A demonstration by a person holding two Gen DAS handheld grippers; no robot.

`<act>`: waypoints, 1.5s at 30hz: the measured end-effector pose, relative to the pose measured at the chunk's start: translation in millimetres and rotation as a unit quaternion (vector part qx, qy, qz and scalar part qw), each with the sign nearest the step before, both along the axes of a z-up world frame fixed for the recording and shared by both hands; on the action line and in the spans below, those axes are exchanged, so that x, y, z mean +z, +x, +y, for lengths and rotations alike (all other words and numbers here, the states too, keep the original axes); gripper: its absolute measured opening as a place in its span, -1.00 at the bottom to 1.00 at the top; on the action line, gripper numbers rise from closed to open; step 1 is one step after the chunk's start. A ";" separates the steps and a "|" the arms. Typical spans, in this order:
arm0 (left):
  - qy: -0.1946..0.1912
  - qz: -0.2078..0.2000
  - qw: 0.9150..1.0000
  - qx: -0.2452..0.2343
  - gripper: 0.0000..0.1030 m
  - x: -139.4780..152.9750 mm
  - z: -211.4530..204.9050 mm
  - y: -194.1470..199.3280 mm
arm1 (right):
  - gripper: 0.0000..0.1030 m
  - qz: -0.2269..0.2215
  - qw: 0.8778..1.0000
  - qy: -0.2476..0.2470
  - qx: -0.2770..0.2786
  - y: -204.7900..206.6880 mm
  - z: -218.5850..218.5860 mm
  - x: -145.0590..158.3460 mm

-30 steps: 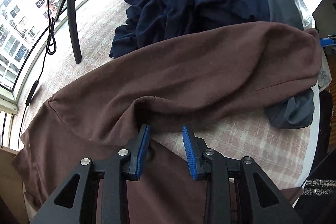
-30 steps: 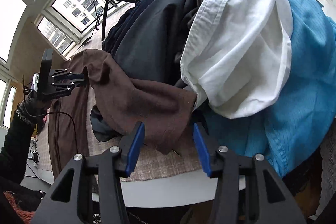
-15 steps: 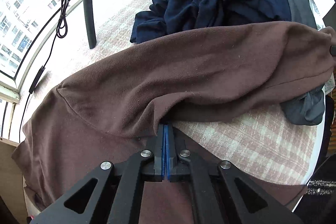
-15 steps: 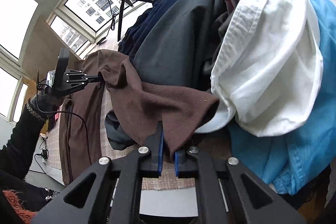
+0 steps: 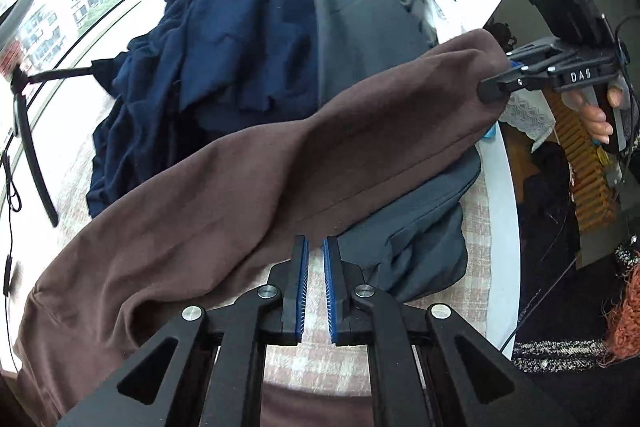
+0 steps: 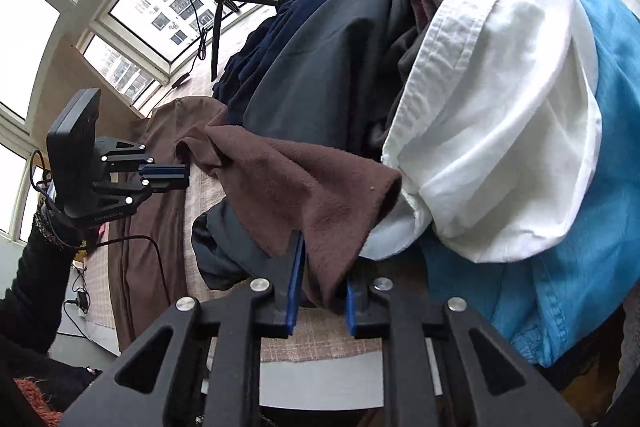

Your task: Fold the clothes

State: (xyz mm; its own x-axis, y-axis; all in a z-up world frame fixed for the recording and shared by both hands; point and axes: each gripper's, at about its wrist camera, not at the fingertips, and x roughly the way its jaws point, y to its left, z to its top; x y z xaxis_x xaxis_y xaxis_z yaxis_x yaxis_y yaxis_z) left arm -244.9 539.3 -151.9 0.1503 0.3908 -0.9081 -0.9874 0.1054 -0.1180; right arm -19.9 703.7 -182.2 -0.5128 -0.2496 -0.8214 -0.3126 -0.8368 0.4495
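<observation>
the brown garment point(image 5: 256, 187) hangs stretched across the near side of the table point(image 5: 500, 187), one end bunched and trailing off the table's left edge, the other end lifted at the right. that lifted end sits between the blue pads of the right gripper point(image 6: 318, 291), which is clamped on a thick fold of it. the left gripper point(image 5: 315, 287) is at the lower hem: its pads stand a narrow slit apart and no cloth shows in the gap, though from the right wrist view its tips look pressed to the fabric's edge, so i cannot tell whether it really has hold.

under the garment lies a grey garment point(image 5: 412, 243), and behind rises a heap: navy clothes point(image 5: 224, 67), a white shirt point(image 6: 500, 115) and a blue one point(image 6: 592, 227).

the worry, to my eye, is that left-hand pinch. if it has only a sliver of hem, or none, any pull to spread the cloth would let that side drop and twist. the brown cloth also rests on the grey piece and against the pile, so dragging it could snag those and haul them along or topple the heap. the tripod point(image 5: 36, 163) and its cable stand near the left, within reach of a swinging tail.
</observation>
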 end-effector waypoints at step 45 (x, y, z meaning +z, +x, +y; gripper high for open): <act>-0.054 0.079 0.966 0.239 -0.21 14.8 -52.3 -201.7 | -0.46 0.026 0.981 0.152 0.121 -58.5 -1.7 69.5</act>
